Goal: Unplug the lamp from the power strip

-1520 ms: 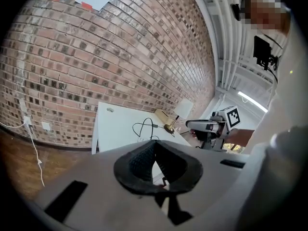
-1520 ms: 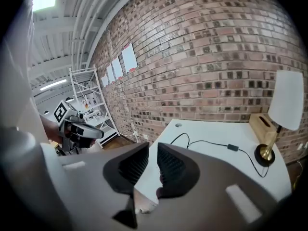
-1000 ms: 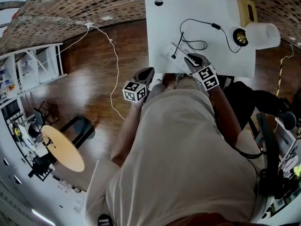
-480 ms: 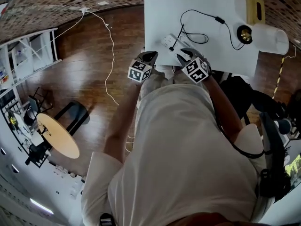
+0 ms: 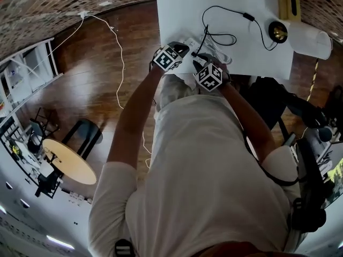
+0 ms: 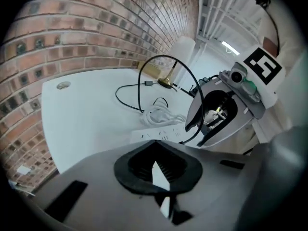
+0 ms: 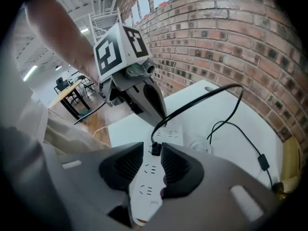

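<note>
A white power strip lies near the front edge of the white table. A black plug stands in it, and its black cord loops back to the brass lamp with a white shade. My right gripper hangs over the strip; its jaws are opening, with the plug between the tips and the pads not pressing on it. My left gripper is shut and empty, just left of the strip, facing the right gripper.
A coil of white cable lies beside the strip. A brick wall runs behind the table. A thin white wire trails over the wooden floor to the left. A dark chair stands to the right.
Both grippers have moved forward from the table's front edge to the power strip. The right gripper now straddles the plug, and the left one has come in close beside it.
</note>
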Demonstrator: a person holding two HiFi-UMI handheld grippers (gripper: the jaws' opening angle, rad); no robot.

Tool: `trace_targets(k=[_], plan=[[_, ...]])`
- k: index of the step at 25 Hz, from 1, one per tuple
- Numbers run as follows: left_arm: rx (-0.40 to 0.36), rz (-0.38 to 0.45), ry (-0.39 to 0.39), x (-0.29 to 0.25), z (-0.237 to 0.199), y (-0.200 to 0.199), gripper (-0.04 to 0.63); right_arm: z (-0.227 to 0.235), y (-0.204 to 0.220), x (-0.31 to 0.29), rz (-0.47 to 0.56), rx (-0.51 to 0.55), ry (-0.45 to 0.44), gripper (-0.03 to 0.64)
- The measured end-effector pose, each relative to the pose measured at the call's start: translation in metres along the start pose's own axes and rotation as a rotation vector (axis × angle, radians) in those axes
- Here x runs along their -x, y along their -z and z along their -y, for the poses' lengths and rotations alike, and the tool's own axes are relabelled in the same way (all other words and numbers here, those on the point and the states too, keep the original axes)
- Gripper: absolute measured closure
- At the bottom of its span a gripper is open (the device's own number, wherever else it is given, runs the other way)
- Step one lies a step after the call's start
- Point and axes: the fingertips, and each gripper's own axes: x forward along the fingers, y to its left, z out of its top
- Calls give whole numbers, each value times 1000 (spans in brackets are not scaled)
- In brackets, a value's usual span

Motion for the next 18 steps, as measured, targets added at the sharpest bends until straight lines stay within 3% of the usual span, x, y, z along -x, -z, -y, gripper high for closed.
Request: trace_targets(k=[9, 18], plan=[[-126, -88, 85, -31, 3, 6, 592, 7, 12, -32, -49, -11, 90, 524], [-230, -7, 61, -32, 5, 6, 595, 10, 11, -37, -85, -33, 145, 565]])
